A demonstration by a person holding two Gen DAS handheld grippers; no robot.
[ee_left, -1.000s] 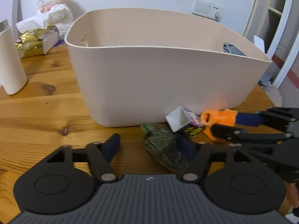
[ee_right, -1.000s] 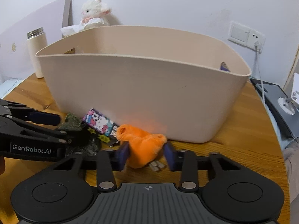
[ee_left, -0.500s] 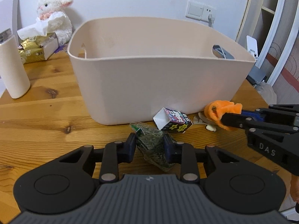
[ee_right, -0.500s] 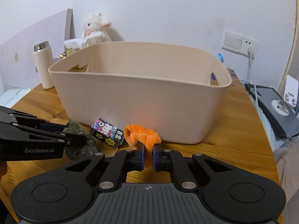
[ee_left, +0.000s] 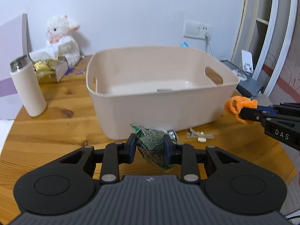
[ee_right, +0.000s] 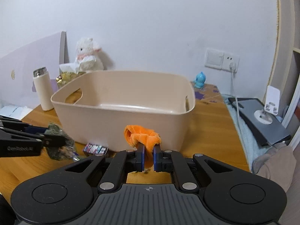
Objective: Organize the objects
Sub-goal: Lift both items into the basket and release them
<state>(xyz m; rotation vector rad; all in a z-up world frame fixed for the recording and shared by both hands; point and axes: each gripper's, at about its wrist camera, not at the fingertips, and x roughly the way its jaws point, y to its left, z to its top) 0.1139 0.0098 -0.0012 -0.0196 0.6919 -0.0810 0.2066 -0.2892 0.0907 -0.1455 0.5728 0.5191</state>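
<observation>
A green packet [ee_left: 152,146] is pinched by the left gripper [ee_left: 150,147] before the bin [ee_left: 161,110], its lower end hidden. An orange cloth [ee_right: 142,137] is clamped in the right gripper [ee_right: 149,154]. A small box [ee_right: 95,148] beside the bin is blurred.

Smooth matt beige plastic tub [ee_left: 159,101] w/ a faint sheen inside. Desk [ee_left: 56,127] is varnished knotty wood, semi-gloss. Green snack bag [ee_left: 153,146]: crinkly glossy clear film. Orange cloth [ee_right: 142,136] looks soft, fleecy. Flask [ee_left: 28,90]: matt cream body, shiny metal rim. Plush lamb [ee_left: 63,35] fluffy. Matt black plastic fingers [ee_left: 131,148].
</observation>
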